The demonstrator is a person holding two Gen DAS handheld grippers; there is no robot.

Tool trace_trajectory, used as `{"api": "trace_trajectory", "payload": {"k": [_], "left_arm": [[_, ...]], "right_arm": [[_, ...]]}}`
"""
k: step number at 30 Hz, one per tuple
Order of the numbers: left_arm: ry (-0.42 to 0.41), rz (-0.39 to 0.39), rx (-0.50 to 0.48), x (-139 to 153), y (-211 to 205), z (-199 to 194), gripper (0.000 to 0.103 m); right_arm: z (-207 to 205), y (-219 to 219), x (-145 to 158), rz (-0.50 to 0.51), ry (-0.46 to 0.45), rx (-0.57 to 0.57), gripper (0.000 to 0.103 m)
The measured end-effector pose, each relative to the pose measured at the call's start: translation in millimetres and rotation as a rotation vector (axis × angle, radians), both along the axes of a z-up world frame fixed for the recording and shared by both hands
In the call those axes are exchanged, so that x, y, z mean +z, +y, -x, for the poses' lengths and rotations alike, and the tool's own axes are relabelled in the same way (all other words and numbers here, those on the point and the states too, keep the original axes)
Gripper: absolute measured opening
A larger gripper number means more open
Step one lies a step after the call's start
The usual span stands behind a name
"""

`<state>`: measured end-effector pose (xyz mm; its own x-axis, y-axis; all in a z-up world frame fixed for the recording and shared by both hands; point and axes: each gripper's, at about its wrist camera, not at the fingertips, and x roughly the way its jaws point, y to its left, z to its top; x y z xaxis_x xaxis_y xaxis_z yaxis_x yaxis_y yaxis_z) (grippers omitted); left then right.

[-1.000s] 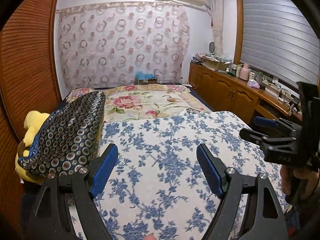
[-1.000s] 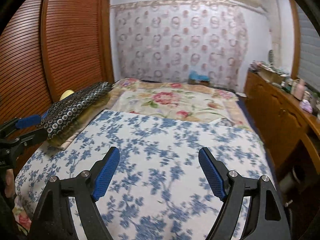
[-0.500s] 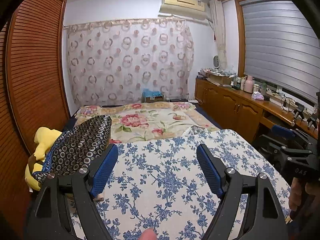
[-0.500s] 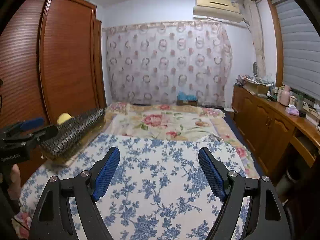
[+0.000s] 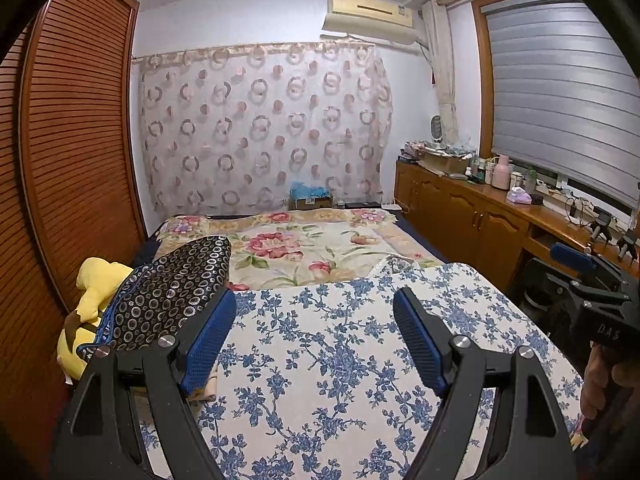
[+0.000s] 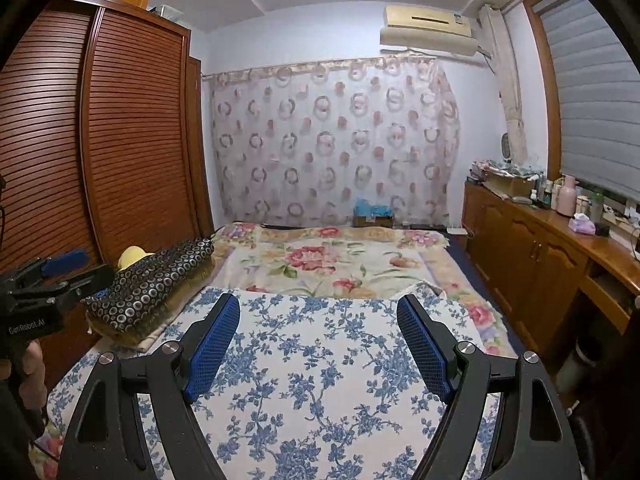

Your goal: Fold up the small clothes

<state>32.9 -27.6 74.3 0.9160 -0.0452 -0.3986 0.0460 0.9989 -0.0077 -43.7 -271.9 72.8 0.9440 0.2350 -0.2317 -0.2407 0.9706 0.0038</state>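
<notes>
Both views have tilted upward over the last second, so the ceiling and air conditioner (image 5: 370, 12) now show and less of the bed fills the lower frame; the two grippers have been lifted and levelled away from the bedding. The left gripper (image 5: 314, 340) hangs above the blue-flowered sheet (image 5: 340, 360) with its jaws standing wide apart and nothing between the blue pads. The right gripper (image 6: 320, 340) is the same: spread wide, empty, above the same sheet. Each gripper also appears at the edge of the other's view, held by a hand (image 5: 600, 376) at the right of the left wrist view. No small garment can be made out in either view; the sheet lies flat and bare where the cameras look, and only a dark ring-patterned cushion (image 5: 172, 292), a yellow plush toy (image 5: 96, 280) beside it and a rose-patterned blanket (image 5: 304, 244) farther up the bed are visible. That suggests the folding is either not yet begun or between items, with the clothes somewhere outside the frames. The likely next need is to bring a garment onto the flowered sheet before any grasp is possible.
</notes>
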Motion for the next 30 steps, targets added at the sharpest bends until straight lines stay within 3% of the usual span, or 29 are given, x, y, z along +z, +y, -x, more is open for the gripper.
{"api": "trace_trajectory", "payload": {"k": [30], "left_arm": [[0.003, 0.001, 0.004, -5.0, 0.7, 1.0, 0.081]], "right_arm": [[-13.4, -2.6, -4.8, 0.001, 0.01, -0.008, 0.082]]}}
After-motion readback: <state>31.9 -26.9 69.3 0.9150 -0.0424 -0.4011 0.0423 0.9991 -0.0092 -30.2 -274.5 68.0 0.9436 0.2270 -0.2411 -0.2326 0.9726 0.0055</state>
